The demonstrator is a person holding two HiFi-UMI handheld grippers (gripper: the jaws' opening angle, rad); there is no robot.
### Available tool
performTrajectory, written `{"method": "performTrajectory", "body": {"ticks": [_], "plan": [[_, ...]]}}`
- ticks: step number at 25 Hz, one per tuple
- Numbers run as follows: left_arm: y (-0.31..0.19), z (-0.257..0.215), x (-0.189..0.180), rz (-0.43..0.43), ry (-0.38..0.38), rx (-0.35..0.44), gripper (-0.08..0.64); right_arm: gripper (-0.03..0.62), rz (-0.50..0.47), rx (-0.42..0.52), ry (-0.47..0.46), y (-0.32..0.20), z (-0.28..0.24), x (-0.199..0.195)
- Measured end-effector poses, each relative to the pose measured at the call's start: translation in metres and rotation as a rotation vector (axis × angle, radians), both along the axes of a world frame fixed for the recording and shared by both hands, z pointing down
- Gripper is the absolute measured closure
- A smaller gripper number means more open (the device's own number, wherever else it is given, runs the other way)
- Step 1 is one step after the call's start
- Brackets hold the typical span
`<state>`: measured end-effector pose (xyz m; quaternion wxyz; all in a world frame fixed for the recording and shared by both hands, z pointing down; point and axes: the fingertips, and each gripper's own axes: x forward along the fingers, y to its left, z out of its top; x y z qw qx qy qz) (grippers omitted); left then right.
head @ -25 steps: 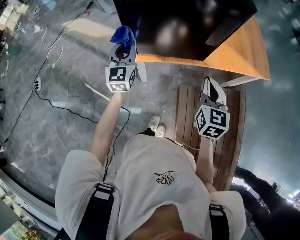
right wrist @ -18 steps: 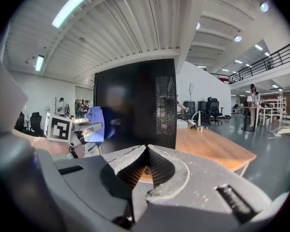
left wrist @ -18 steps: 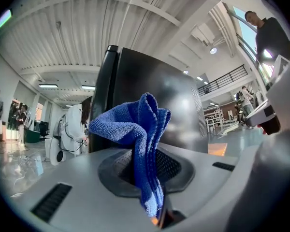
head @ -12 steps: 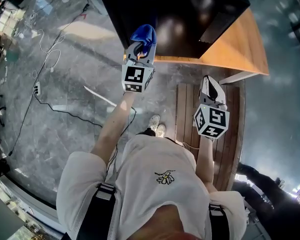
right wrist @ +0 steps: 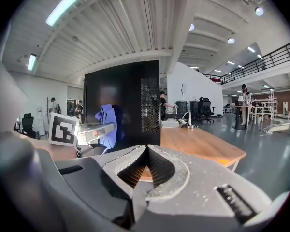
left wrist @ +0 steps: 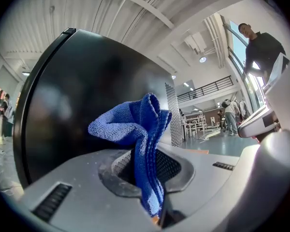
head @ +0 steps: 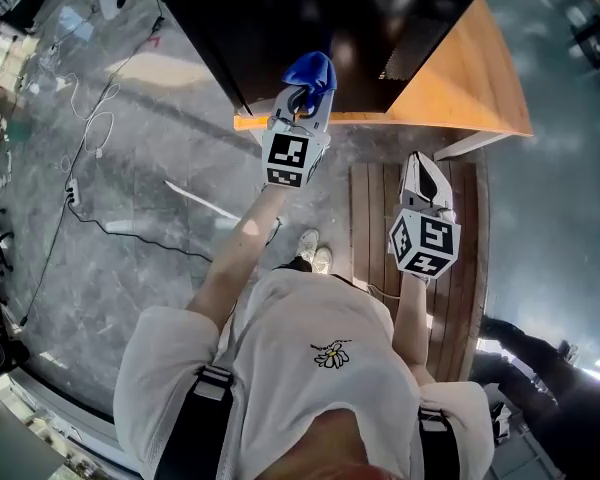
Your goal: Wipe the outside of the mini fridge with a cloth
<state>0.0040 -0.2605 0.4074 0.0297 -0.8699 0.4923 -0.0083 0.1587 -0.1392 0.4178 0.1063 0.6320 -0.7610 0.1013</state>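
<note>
My left tool (head: pixel 306 98) is clenched on the crumpled blue microfibre cloth (head: pixel 312 70), raised at the front of the glossy black mini fridge (head: pixel 320 18) on the orange wooden surface (head: pixel 470 88). I cannot tell if they touch. My right tool (head: pixel 421 173) hangs well apart, jaws together on nothing.

Industrial hall: ribbed ceiling (right wrist: pixel 135 28), mezzanine (right wrist: pixel 262 62), office chairs (right wrist: pixel 203 106)

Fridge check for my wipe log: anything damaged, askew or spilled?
Nothing stands out. The fridge stands upright on the table, no dent or spill showing; the cloth sits clamped in the left tongs.
</note>
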Motion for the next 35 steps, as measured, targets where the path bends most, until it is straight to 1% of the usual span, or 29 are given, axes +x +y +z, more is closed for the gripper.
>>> {"method": "performTrajectory", "body": {"ticks": [4, 10, 16, 22, 29, 35], "plan": [[-0.002, -0.001, 0.022, 0.044, 0.009, 0.006, 0.505, 0.583, 0.012, 0.001, 0.002, -0.002, 0.0, 0.004], [-0.003, 0.003, 0.06, 0.1, 0.018, -0.011, 0.505, 0.583, 0.045, -0.016, -0.001, -0.003, 0.007, 0.02], [-0.007, 0.004, 0.105, 0.189, 0.004, -0.015, 0.505, 0.583, 0.092, -0.024, 0.004, -0.003, 0.008, 0.039], [-0.011, 0.012, 0.145, 0.26, -0.003, -0.031, 0.505, 0.583, 0.144, -0.036, 0.004, -0.004, 0.015, 0.061], [-0.014, 0.016, 0.176, 0.311, -0.007, -0.038, 0.505, 0.583, 0.179, -0.035, 0.0, -0.007, 0.014, 0.082], [-0.015, 0.018, 0.19, 0.328, -0.004, -0.049, 0.505, 0.583, 0.19, -0.036, 0.01, -0.008, 0.013, 0.088]]}}
